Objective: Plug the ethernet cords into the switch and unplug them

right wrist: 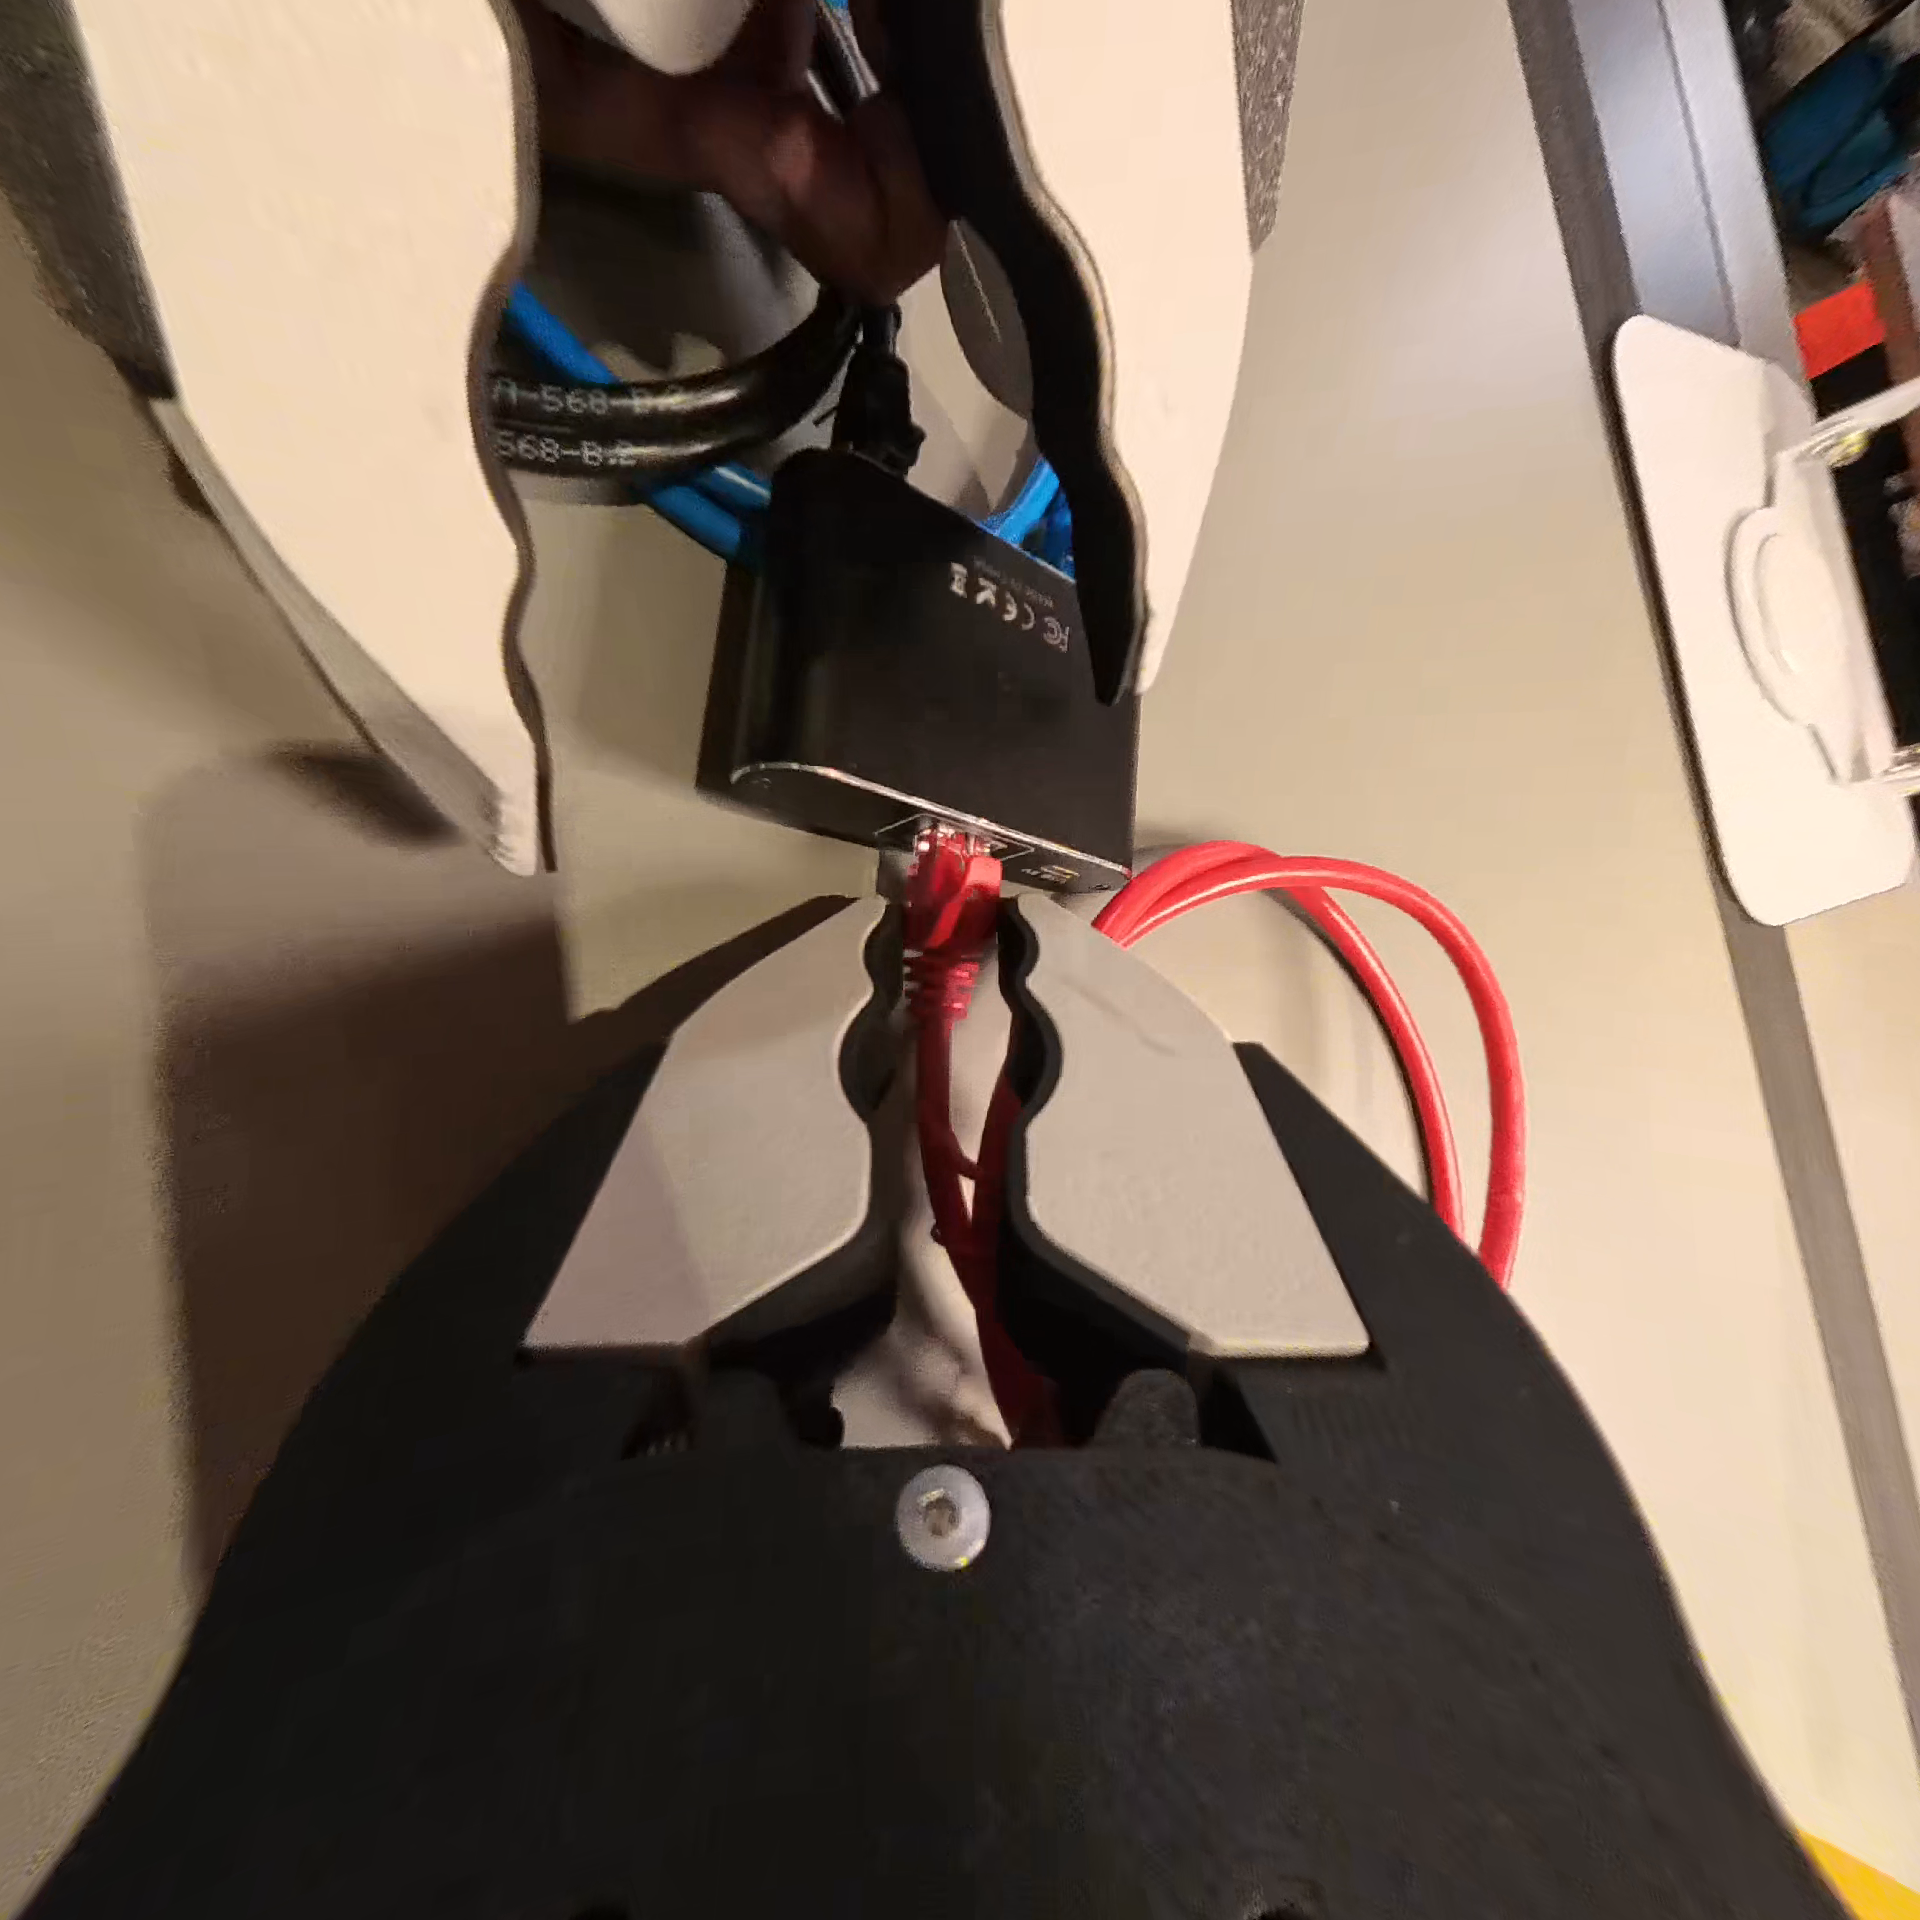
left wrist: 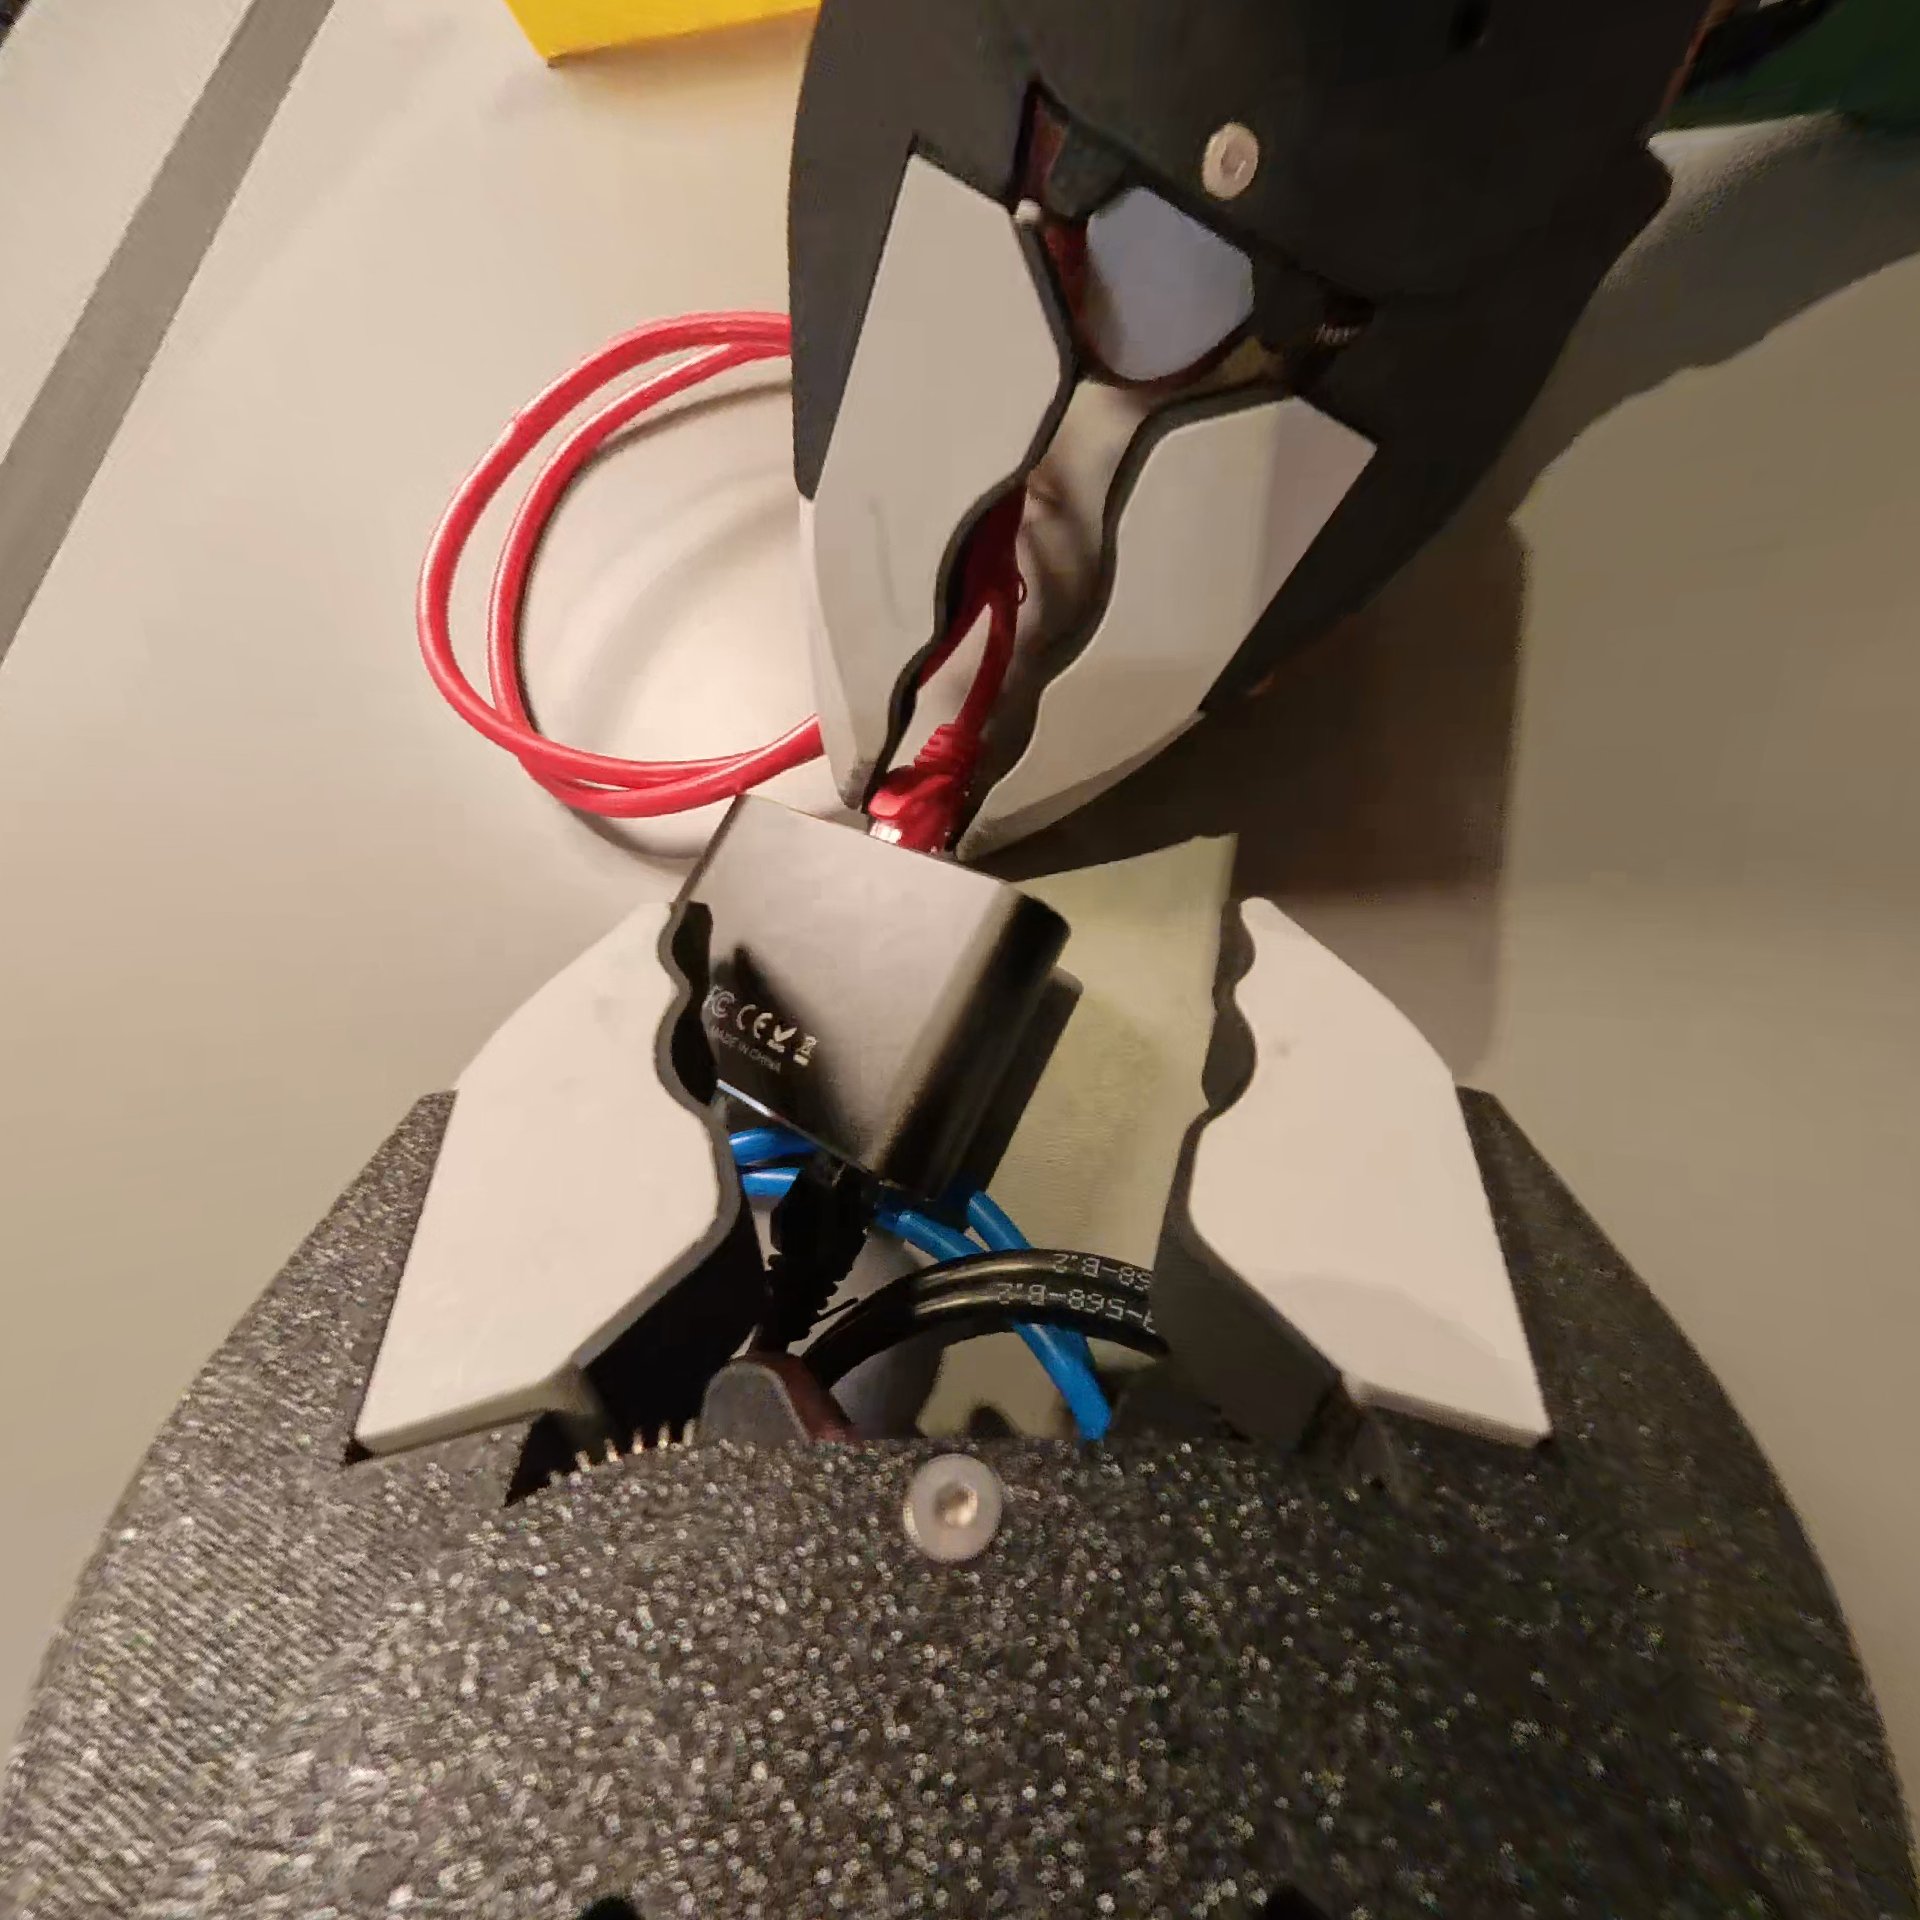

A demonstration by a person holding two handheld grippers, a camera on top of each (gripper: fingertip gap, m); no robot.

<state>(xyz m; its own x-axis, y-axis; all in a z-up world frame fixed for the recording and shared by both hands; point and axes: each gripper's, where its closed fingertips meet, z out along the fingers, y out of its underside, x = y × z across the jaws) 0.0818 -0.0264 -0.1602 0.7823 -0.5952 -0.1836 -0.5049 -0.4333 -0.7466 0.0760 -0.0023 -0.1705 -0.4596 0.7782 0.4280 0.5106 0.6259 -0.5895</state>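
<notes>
The black switch (left wrist: 883,987) sits tilted between the fingers of my left gripper (left wrist: 951,914), which is open: its left finger (left wrist: 582,1143) touches the switch and its right finger (left wrist: 1340,1143) stands apart. My right gripper (right wrist: 948,920) is shut on the red ethernet plug (right wrist: 951,883), which is at a port on the switch's face (right wrist: 914,665). The red cord (right wrist: 1475,1039) loops on the table. Blue cords (left wrist: 1039,1278) and a black cord (left wrist: 987,1283) run from the switch's other side into the left gripper's throat.
The beige table (left wrist: 260,935) has a grey strip (left wrist: 156,208) along its edge. A yellow object (left wrist: 644,21) lies beyond the right gripper (left wrist: 925,805). A white plastic bracket (right wrist: 1745,623) sits by the table edge, with clutter behind it. My left and right fingertips are right by each other.
</notes>
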